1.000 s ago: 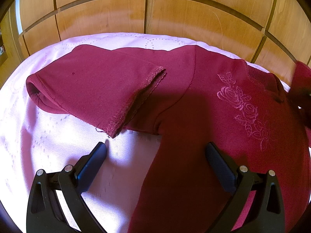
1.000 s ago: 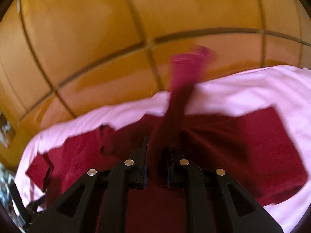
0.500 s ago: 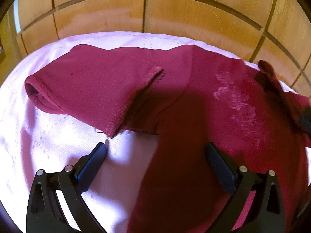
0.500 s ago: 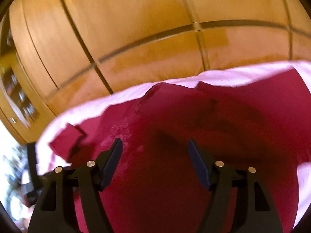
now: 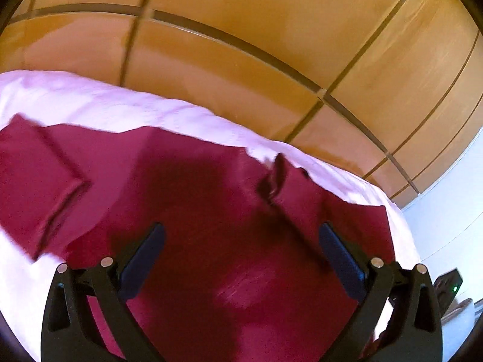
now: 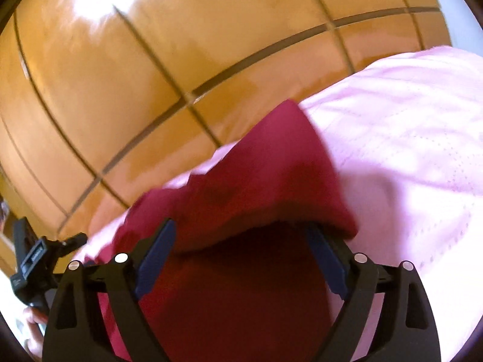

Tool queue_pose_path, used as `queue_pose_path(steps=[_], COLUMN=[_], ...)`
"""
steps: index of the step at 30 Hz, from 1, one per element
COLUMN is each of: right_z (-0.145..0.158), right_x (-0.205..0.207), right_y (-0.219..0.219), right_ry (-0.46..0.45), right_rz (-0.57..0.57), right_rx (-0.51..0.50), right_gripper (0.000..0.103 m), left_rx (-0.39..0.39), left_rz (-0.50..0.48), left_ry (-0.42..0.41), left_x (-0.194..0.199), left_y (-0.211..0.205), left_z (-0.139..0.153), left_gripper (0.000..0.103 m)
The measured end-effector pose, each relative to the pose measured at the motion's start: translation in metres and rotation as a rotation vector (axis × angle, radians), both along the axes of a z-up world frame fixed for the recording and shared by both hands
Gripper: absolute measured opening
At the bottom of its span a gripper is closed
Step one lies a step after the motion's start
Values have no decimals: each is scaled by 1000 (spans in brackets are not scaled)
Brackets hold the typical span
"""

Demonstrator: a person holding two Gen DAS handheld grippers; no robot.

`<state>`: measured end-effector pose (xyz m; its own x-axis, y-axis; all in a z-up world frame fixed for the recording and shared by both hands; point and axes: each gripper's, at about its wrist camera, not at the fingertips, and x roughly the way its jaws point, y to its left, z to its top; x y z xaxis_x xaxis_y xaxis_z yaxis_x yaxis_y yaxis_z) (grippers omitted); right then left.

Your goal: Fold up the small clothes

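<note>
A maroon top lies spread on the pink bed cover. Its left sleeve is folded in over the body, and the dark neck opening shows at the upper right. My left gripper hovers open above the body with nothing between its fingers. In the right wrist view a folded flap of the top lies ahead. My right gripper is wide and its jaws are opening. Cloth lies between them, covering the right fingertip, but the pads do not press it.
A wooden wardrobe stands close behind the bed. Bare pink cover stretches to the right of the top. The left gripper and a hand show at the left edge of the right wrist view.
The right gripper let go of the raised strip of cloth and opened wide; the cloth now lies folded on the top. The left gripper rose and swung right over the body.
</note>
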<state>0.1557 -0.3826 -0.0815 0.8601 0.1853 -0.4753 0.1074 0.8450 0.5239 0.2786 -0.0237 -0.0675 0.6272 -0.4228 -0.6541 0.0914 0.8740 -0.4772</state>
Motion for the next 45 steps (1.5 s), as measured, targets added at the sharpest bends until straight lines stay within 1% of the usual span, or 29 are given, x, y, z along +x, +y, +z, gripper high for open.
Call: queue_pose_path(steps=[1, 2, 4, 5, 6, 8, 10, 11, 12, 13, 14, 16, 18, 20, 23, 25, 27, 30, 31, 32, 35, 36, 37, 39, 40, 41, 43, 44, 45], right_z=[-3, -6, -11, -14, -19, -27, -34, -33, -31, -31, -30, -28, -30, -32, -32, -29, -29, -30, -32, -35, -36, -32, -28, -22, -19, -15, -4, 1, 8], right_x=[1, 1, 4, 4, 6, 6, 7, 6, 5, 6, 7, 10, 7, 5, 6, 8, 13, 14, 15, 17, 21, 21, 19, 11, 4, -3, -21, -26, -29], right_y=[-8, -12, -24, -28, -32, -39, -43, -42, -39, -35, -33, -31, -35, -35, -32, -25, -20, -19, -20, -21, -20, -15, -8, 8, 14, 17, 13, 8, 1], right_ry=[-19, -28, -52, -61, -63, -39, -26, -32, -43, -44, -41, -42, -52, -62, -75, -79, -61, -51, -41, -25, 20, 42, 54, 77, 85, 80, 34, 11, -16], right_rz=[-18, -28, -64, -83, -108, -128, -135, -134, -126, -121, -120, -112, -112, -107, -74, -47, -22, -15, -19, -22, -31, -23, 10, 129, 169, 181, 152, 122, 64], right_rx=[45, 77, 143, 158, 178, 203, 230, 227, 217, 207, 197, 182, 182, 185, 175, 151, 132, 136, 143, 150, 138, 111, 83, 50, 36, 19, -14, -21, -29], right_gripper=[87, 87, 91, 92, 92, 92, 92, 93, 96, 96, 96, 96, 96, 96, 96, 96, 96, 96, 96, 96, 96, 96, 97, 98, 98, 98, 98, 98, 98], left_rx=[-8, 2, 43, 55, 68, 74, 78, 81, 79, 74, 75, 54, 22, 8, -20, -3, 36, 28, 20, 25, 122, 125, 111, 85, 84, 104, 119, 128, 135], left_rz=[-30, -54, -82, -90, -105, -136, -170, -178, -188, -197, -196, -188, -174, -150, -115, -98, -80, -61, -61, -62, -82, -80, -81, -93, -99, -92, -92, -103, -105], left_ry=[3, -2, -3, 5, 24, 66, 129, 149, 164, 166, 154, 116, 88, 63, 65, 87, 115, 175, 175, 154, 59, 51, 56, 78, 80, 70, 75, 101, 105], left_x=[9, 18, 34, 39, 46, 55, 65, 67, 69, 68, 66, 59, 47, 39, 29, 25, 21, 20, 20, 19, 12, 11, 11, 15, 17, 18, 23, 28, 30], left_y=[-7, -16, -33, -38, -47, -58, -71, -76, -80, -83, -86, -82, -65, -48, -19, -6, 4, 12, 12, 11, -1, -1, 1, 9, 12, 16, 23, 25, 27], left_z=[-1, 1, -3, -5, -8, -15, -27, -32, -36, -38, -38, -31, -20, -13, -11, -19, -33, -61, -68, -72, -73, -73, -72, -66, -63, -58, -55, -59, -60], left_gripper=[100, 100, 100, 95, 83, 70, 55, 39, 17, 9, 5, 4, 4, 4, 4, 4, 4, 4, 4, 5, 7, 7, 7, 5, 5, 5, 5, 4, 3])
